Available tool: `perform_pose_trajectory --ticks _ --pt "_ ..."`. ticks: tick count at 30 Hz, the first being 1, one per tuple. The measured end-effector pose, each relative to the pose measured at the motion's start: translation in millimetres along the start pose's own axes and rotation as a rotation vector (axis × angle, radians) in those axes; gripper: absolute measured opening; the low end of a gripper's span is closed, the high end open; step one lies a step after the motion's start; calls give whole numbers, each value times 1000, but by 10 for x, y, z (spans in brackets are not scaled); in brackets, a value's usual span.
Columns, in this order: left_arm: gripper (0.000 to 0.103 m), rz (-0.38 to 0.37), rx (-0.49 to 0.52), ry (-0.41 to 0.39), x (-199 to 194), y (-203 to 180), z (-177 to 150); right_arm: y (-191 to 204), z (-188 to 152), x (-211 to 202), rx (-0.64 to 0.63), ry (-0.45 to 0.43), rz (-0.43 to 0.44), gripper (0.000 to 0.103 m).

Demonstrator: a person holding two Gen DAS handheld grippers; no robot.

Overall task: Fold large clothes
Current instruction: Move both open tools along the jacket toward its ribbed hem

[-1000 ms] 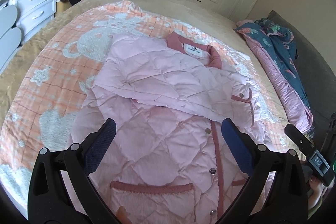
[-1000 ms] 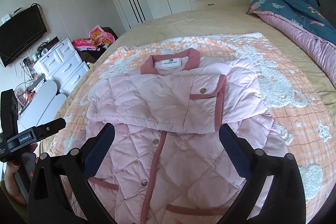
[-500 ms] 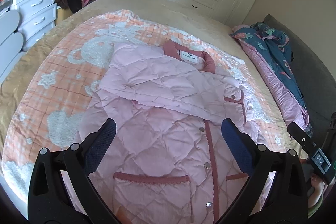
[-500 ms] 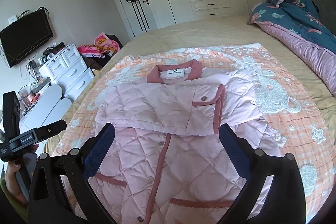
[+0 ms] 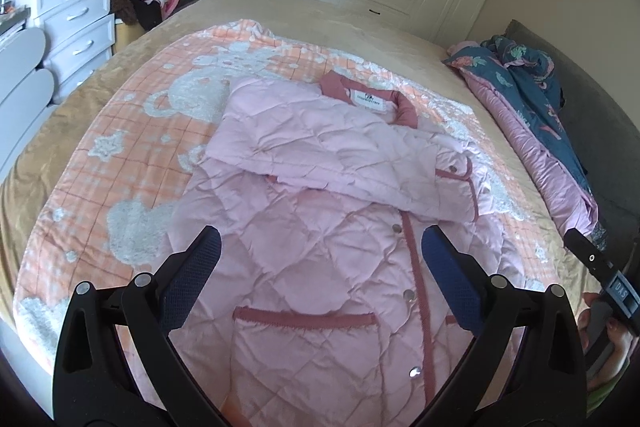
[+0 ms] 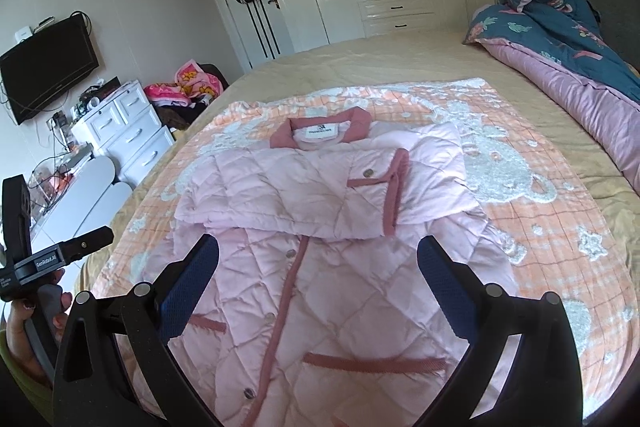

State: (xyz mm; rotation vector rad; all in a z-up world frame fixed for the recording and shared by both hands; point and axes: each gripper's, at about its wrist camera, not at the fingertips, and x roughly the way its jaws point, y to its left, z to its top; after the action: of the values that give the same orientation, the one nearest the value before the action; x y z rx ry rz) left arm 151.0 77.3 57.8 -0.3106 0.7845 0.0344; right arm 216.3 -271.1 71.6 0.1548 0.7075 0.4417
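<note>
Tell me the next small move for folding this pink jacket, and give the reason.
Probably lower both grippers to the hem nearest the camera and take hold of it. The pink quilted jacket lies flat on the orange blanket with its sleeves already folded across the chest, while the lower half is still spread out. The left gripper and right gripper hang above it, jaws wide apart and holding nothing.

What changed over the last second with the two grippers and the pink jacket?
Both cameras pulled back and up: the pink quilted jacket looks smaller and more of the room shows. The left gripper and right gripper stayed wide open, holding nothing. The jacket kept its shape on the orange blanket, sleeves folded across the chest, collar away from the cameras.
</note>
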Motion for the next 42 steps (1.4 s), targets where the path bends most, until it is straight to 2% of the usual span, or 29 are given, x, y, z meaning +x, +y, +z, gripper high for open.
perform_pose_trajectory --ticks 20,42 --pt "94 67 65 79 147 105 -523 -228 -360 -16 -18 72 -50 99" --pt "94 126 36 142 189 515 -1001 -524 -902 -19 -18 181 -113 99"
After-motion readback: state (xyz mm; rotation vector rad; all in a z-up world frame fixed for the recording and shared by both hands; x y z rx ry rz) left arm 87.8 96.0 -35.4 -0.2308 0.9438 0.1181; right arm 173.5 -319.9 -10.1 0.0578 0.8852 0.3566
